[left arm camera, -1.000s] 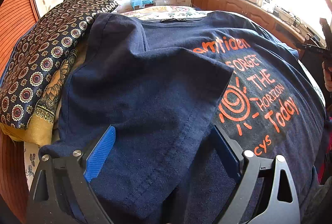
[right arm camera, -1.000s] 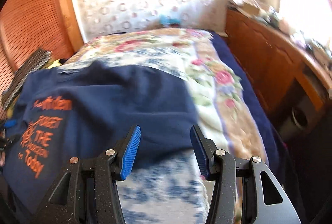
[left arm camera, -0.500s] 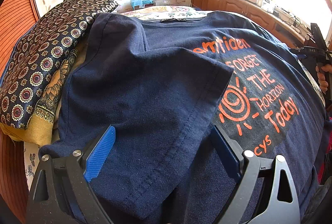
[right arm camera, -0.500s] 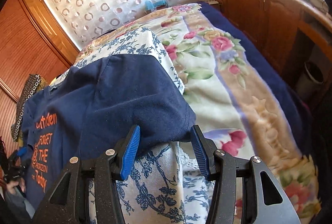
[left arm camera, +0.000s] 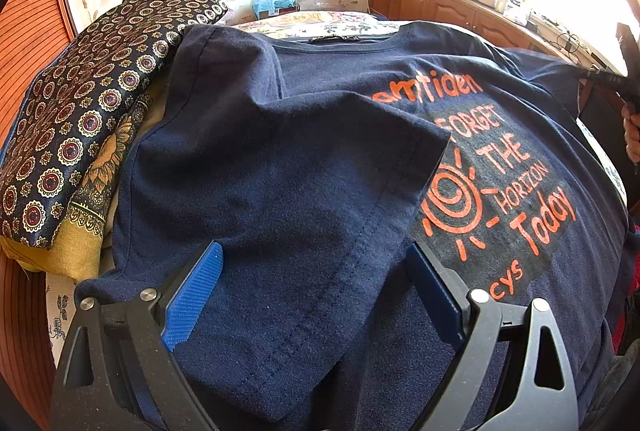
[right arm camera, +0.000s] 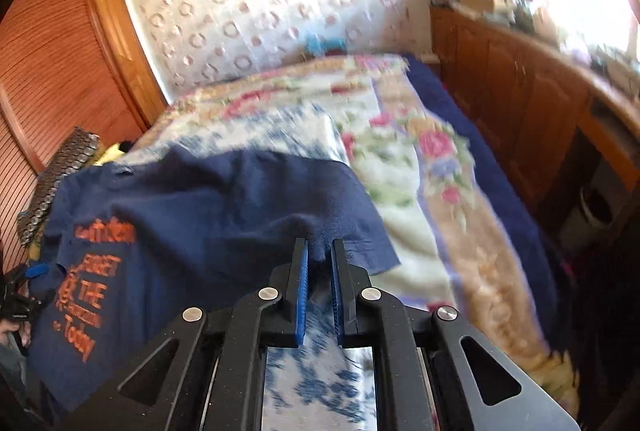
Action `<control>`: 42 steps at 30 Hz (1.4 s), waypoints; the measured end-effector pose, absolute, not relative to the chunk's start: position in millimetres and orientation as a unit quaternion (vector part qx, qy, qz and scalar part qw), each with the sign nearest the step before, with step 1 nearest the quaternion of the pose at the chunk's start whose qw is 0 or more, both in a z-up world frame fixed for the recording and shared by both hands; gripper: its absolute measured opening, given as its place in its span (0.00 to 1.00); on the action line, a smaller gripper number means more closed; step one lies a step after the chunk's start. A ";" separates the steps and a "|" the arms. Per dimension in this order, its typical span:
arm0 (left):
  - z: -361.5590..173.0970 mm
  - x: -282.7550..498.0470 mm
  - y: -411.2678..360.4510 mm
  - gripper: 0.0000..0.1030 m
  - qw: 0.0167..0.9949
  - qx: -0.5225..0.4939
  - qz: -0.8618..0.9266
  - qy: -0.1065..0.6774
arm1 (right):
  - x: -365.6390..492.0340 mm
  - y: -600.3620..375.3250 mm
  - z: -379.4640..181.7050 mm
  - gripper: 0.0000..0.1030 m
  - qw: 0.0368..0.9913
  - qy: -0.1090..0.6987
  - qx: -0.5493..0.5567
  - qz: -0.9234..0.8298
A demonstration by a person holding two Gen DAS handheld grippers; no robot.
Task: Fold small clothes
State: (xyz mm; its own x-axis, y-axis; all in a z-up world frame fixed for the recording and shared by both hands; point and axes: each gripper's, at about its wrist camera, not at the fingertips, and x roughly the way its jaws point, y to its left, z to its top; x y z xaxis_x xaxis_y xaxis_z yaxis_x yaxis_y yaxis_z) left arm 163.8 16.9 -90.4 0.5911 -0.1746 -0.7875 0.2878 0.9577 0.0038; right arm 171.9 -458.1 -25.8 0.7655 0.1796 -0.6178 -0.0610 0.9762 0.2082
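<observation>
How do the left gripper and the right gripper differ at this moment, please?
The left gripper stands wide open above the navy T-shirt; the right gripper is closed, pinching the sleeve. The left one holds nothing, while the right one bunches cloth between its fingers. Both have blue pads and black frames.

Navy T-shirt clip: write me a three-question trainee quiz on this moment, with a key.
1. True or false: the left claw is clamped on the navy T-shirt.
2. Which part of the shirt does the right claw pinch? A collar, B sleeve, C bottom hem.
3. Fill in: left of the shirt lies a ___ cloth.

Key: 1 false, it stands open over the folded-in sleeve. 2 B. 3 patterned.
</observation>
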 end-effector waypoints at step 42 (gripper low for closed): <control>-90.6 163.5 16.4 0.90 0.890 0.065 -0.130 0.433 | 208.4 -281.6 0.1 0.04 0.897 0.329 0.068 0.288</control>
